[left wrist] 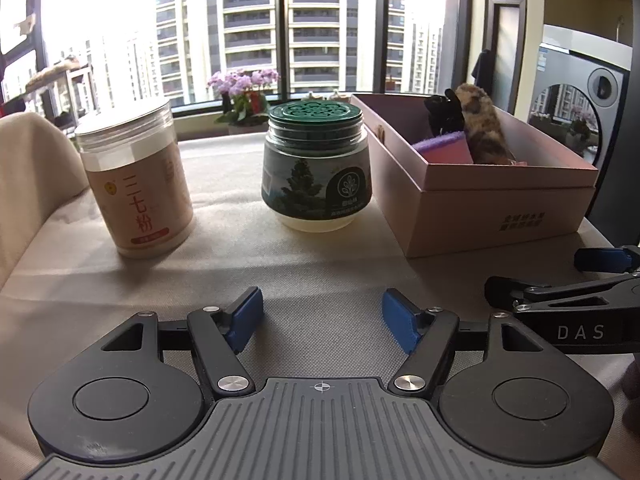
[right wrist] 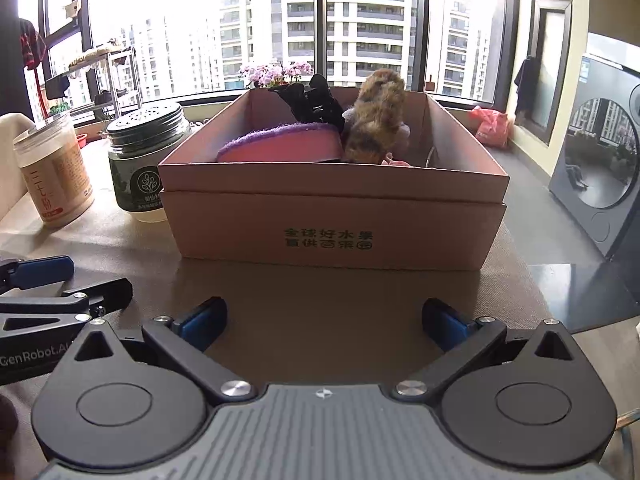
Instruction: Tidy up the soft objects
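Note:
A pink cardboard box (right wrist: 332, 236) stands on the table, also in the left wrist view (left wrist: 496, 208). Inside it lie a purple-and-pink soft slipper (right wrist: 280, 144), a black plush item (right wrist: 316, 100) and a brown furry plush (right wrist: 378, 120); the left wrist view shows the slipper (left wrist: 442, 146), the black plush (left wrist: 446, 114) and the furry plush (left wrist: 486, 128). My left gripper (left wrist: 322, 318) is open and empty, low over the tablecloth. My right gripper (right wrist: 324, 320) is open and empty in front of the box.
A beige canister (left wrist: 136, 184) and a green-lidded jar (left wrist: 316, 168) stand left of the box. The table's right edge (right wrist: 560, 292) drops to the floor near a washing machine (right wrist: 600, 184). Each gripper shows at the other view's edge.

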Demonstrator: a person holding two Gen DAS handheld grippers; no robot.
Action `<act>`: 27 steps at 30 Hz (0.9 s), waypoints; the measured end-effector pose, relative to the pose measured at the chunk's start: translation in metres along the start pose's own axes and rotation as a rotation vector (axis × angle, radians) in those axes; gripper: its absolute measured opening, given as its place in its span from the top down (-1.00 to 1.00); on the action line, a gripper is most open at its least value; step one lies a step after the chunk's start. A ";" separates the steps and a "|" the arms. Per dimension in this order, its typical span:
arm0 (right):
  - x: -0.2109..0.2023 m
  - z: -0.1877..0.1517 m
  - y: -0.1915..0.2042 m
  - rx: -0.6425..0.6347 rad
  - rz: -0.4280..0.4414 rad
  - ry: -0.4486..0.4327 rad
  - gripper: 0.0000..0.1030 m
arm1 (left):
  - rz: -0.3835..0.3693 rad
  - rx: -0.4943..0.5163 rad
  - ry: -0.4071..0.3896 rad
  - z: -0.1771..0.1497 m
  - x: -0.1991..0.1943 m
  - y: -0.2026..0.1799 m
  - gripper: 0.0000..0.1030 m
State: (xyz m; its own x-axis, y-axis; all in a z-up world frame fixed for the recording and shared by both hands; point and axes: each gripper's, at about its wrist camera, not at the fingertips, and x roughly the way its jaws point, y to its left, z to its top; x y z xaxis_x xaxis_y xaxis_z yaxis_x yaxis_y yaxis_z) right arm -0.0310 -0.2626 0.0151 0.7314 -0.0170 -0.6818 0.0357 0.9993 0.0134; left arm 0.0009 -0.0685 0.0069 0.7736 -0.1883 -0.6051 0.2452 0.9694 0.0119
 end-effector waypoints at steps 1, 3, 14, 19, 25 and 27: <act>0.000 0.000 0.000 0.001 0.001 0.000 -1.00 | 0.000 0.000 0.000 0.000 0.000 0.000 -0.43; 0.000 0.000 0.000 0.000 0.000 0.000 -1.00 | 0.000 0.000 0.000 0.000 0.000 0.000 -0.43; 0.000 0.000 0.000 0.000 0.000 0.000 -1.00 | 0.000 0.000 0.000 0.000 0.000 0.000 -0.43; 0.000 0.000 0.000 0.001 0.000 0.000 -1.00 | 0.000 0.000 0.000 0.000 0.000 0.000 -0.43; 0.000 0.000 0.000 0.001 0.000 0.000 -1.00 | 0.000 0.000 0.000 0.000 0.000 0.000 -0.42; 0.000 0.000 0.000 0.001 0.000 0.000 -1.00 | 0.000 0.000 0.000 0.000 0.000 0.000 -0.42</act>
State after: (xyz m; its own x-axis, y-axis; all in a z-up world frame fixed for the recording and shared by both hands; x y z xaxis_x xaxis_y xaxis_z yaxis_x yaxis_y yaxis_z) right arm -0.0313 -0.2624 0.0150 0.7314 -0.0172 -0.6817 0.0363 0.9992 0.0137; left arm 0.0007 -0.0688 0.0070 0.7735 -0.1880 -0.6053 0.2450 0.9694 0.0121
